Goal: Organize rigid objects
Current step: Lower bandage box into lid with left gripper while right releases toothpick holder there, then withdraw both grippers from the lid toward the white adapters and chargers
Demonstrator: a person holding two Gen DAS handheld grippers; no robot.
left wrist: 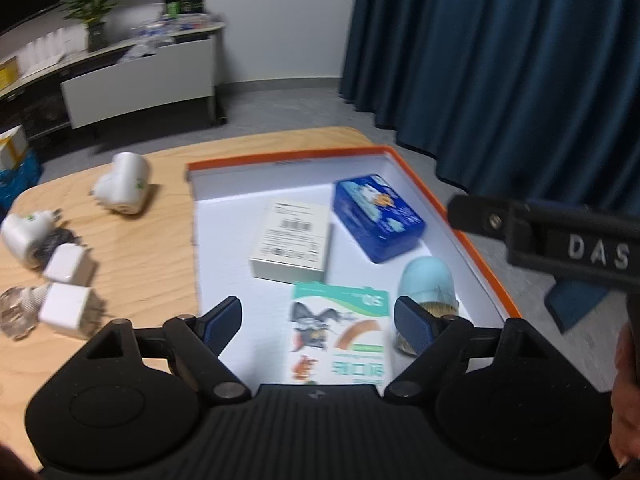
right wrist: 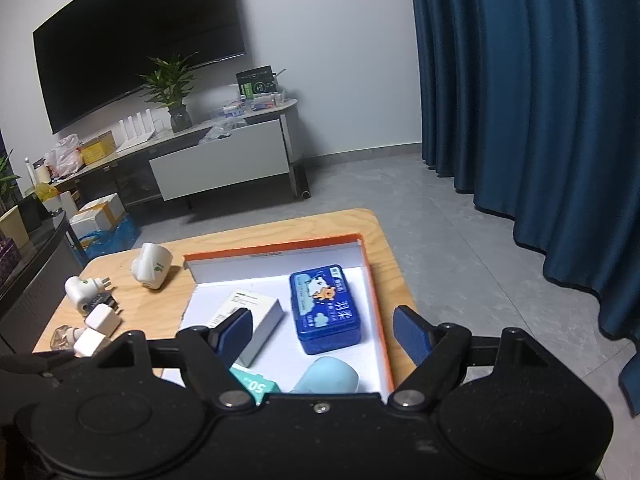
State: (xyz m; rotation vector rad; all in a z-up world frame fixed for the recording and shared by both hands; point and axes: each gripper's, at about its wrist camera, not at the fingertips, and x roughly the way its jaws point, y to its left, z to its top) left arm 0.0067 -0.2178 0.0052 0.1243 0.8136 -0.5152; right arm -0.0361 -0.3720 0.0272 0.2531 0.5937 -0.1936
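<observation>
An orange-rimmed white box tray (left wrist: 472, 236) (right wrist: 378, 304) lies on the wooden table. In it lie a blue tin (left wrist: 378, 218) (right wrist: 326, 308), a white carton (left wrist: 290, 240) (right wrist: 258, 316), a cartoon plaster box (left wrist: 340, 338) (right wrist: 256, 384) and a pale blue brush (left wrist: 430, 284) (right wrist: 328, 376). My left gripper (left wrist: 318, 326) is open and empty above the plaster box. My right gripper (right wrist: 322, 334) is open and empty above the tray; its body shows in the left wrist view (left wrist: 560, 240).
Left of the tray on the table (left wrist: 152, 240) (right wrist: 160, 304) lie white plug adapters (left wrist: 124, 188) (right wrist: 152, 266), (left wrist: 26, 234) (right wrist: 80, 292), two white cube chargers (left wrist: 68, 264) (right wrist: 102, 318) and a clear bottle (left wrist: 16, 312) (right wrist: 62, 338). A blue curtain hangs right.
</observation>
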